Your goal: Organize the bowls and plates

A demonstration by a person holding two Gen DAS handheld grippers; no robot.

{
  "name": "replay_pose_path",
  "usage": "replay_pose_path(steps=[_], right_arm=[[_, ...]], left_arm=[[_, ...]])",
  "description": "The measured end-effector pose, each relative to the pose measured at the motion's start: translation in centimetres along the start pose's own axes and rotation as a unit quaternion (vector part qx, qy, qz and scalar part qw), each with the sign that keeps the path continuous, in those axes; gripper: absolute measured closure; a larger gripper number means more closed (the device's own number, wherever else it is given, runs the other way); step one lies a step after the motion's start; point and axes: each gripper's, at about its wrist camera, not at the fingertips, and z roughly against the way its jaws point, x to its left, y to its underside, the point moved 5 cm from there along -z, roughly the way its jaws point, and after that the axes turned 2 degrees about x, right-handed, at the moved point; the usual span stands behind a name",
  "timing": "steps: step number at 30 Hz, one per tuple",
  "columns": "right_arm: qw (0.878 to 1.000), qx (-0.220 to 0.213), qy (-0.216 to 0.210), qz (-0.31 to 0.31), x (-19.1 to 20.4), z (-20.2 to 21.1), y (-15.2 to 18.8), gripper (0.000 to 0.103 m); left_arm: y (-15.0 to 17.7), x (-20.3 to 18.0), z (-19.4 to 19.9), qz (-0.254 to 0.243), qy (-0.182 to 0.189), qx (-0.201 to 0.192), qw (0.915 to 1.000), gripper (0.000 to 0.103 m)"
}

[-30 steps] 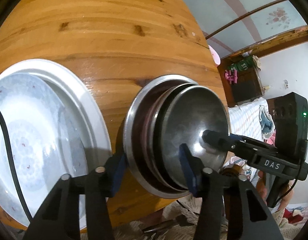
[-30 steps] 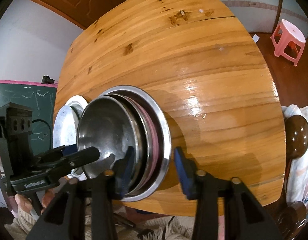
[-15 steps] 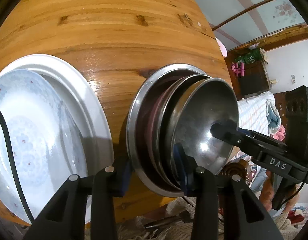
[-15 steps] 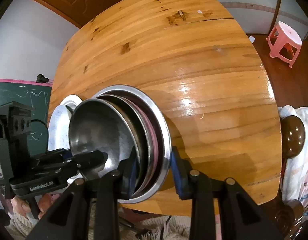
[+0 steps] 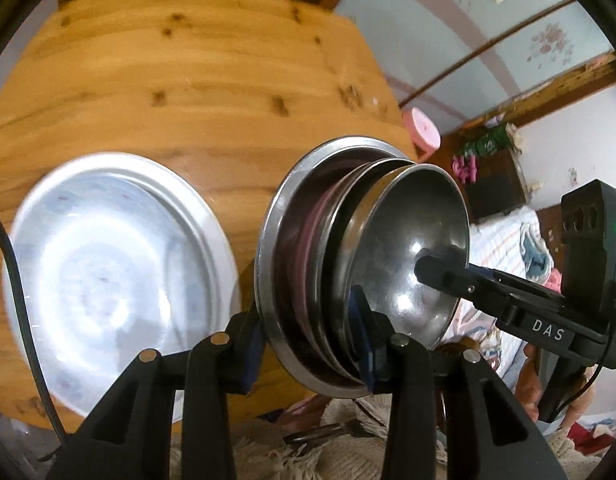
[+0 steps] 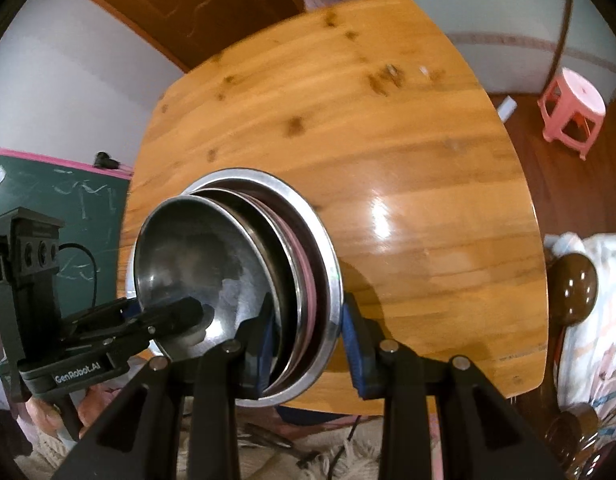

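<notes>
While the nested stack of round steel bowls (image 5: 364, 280) is clamped at opposite rims by the left tool (image 5: 308, 348) and right tool (image 6: 308, 340), it has been raised off the wooden table (image 5: 187, 80); the white plate (image 5: 115, 276) is left at 9 o'clock, so relocation seems underway.

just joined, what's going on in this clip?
A person with two handheld grippers is lifting a nested stack of metal bowls at the near edge of the wooden table. The left gripper and right gripper each clamp the stack's rims from opposite sides. Beside it, a stack of white plates sits on the table.
</notes>
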Motion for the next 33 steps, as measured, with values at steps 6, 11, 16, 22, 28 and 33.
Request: replay_pose_path(steps=[6,11,16,22,28,33], right_arm=[[0.998,-0.020,-0.016,0.056,6.1,1.3,-0.7,0.073],[0.995,-0.007,-0.023,0.099,10.8,-0.6,-0.6,0.073],[0.993,0.032,-0.025,0.114,14.0,-5.0,-0.1,0.073],[0.992,0.072,-0.008,0.106,15.1,-9.5,0.9,0.073],[0.992,0.086,0.009,0.093,15.5,-11.1,0.8,0.073],[0.992,0.091,0.019,0.089,15.4,-11.6,0.5,0.073]], left_arm=[[0.2,3.1,6.2,0.018,-0.022,-0.064,0.9976,0.067],[1.6,7.6,9.2,0.054,-0.045,-0.092,0.9933,0.067],[2.9,12.5,9.2,0.091,-0.059,-0.082,0.9907,0.067],[3.6,16.3,6.7,0.120,-0.054,-0.051,0.9899,0.067],[3.4,18.0,5.1,0.126,-0.044,-0.034,0.9904,0.067],[3.2,18.7,4.4,0.122,-0.046,-0.026,0.9912,0.067]])
